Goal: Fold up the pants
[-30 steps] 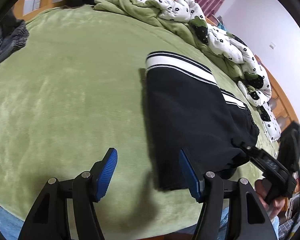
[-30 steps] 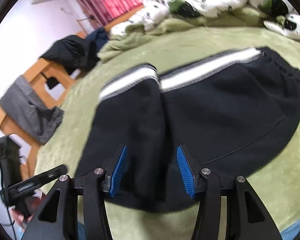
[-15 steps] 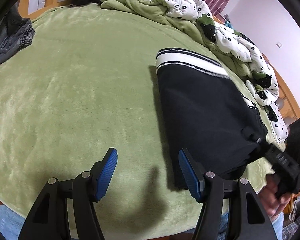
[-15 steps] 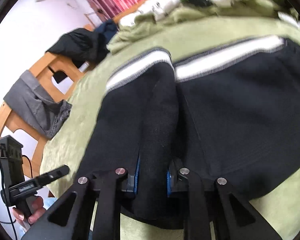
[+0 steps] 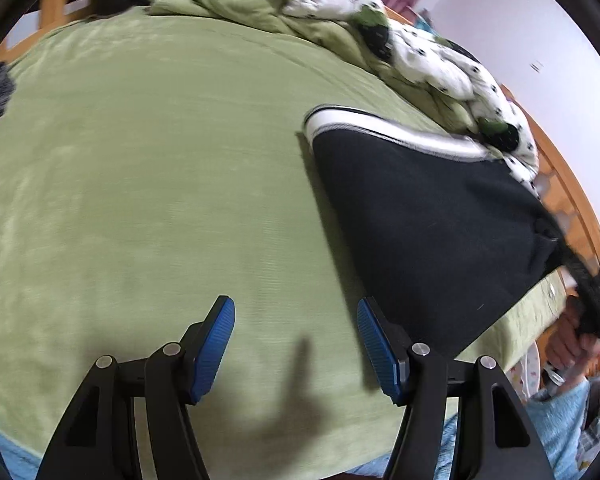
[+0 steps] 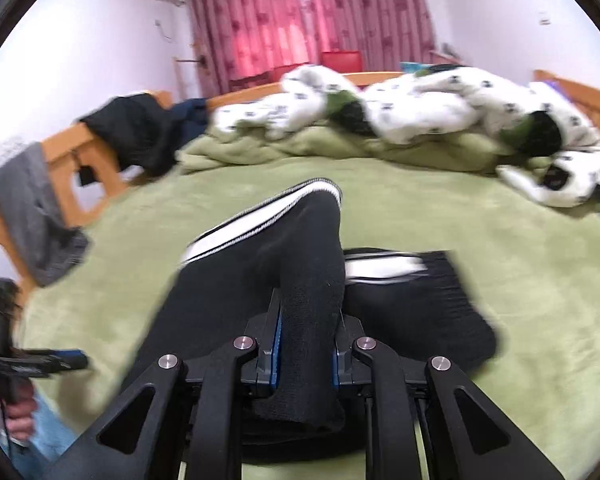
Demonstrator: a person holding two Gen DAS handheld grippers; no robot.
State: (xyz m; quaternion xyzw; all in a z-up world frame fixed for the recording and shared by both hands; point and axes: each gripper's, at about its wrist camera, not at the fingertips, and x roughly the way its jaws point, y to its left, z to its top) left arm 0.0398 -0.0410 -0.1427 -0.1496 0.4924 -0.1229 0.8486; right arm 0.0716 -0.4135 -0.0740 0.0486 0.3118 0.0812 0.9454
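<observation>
Black pants [image 5: 428, 220] with a white side stripe lie folded on the green bed blanket [image 5: 148, 184]. My right gripper [image 6: 306, 340] is shut on a bunched fold of the pants [image 6: 300, 264] and holds that edge lifted off the bed; the rest of the pants hangs down to the blanket. In the left wrist view the right gripper [image 5: 556, 248] shows at the far right, at the pants' raised corner. My left gripper [image 5: 296, 340] is open and empty above bare blanket, just left of the pants' near edge.
A white spotted duvet [image 6: 440, 108] and a rumpled green blanket are piled along the far side of the bed. Dark clothes [image 6: 140, 128] and a grey garment [image 6: 32, 208] hang on the wooden bed frame at the left. Red curtains hang behind.
My right gripper has closed on the near edge of the pants and lifted it up off the bed. My left gripper stays open and has drifted a little left of the pants.
</observation>
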